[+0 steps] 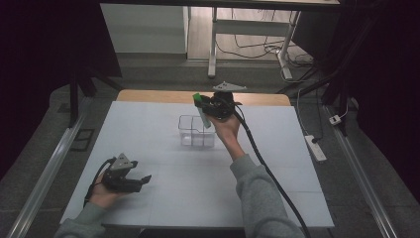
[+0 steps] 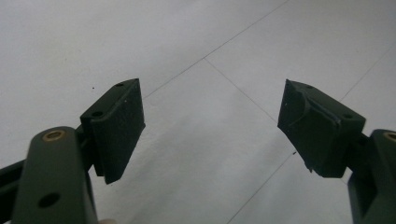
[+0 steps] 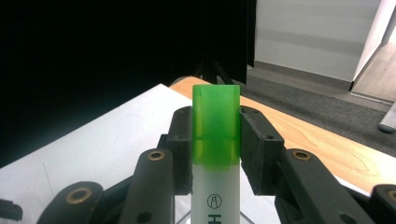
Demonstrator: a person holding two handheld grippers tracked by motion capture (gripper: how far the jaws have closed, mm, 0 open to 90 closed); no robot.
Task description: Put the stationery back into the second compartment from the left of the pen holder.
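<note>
Green cap: the right gripper (image 3: 215, 140) is clamping a highlighter (image 3: 215, 154) just below its translucent green cap (image 3: 216, 123), both pads pressing the barrel from either side.
Right gripper: it is closing fully on the highlighter and holding it above the far edge of the box (image 1: 196, 131), as the high view shows (image 1: 208, 106).
Highlighter: its white barrel is running down toward the box, cap end pointing up and away; dark print is showing on the barrel, too cropped to read.
Box: a clear, open-topped container is sitting near the middle of the mat (image 1: 163, 198), directly under the highlighter's lower end; whether the tip is touching it, I cannot tell.
Left gripper: it is resting low at the near left of the mat (image 1: 141, 179), well apart from the box, its jaws gaping wide and gripping nothing (image 2: 210, 130).
Left view: its pads (image 2: 119, 126) are hanging over bare white mat crossed by thin seam lines.
Mat: white sheets are covering a wooden table (image 1: 148, 95), whose edge is showing along the far side.
Surroundings: a power strip (image 1: 315, 148) is lying on the grey floor to the right.
</note>
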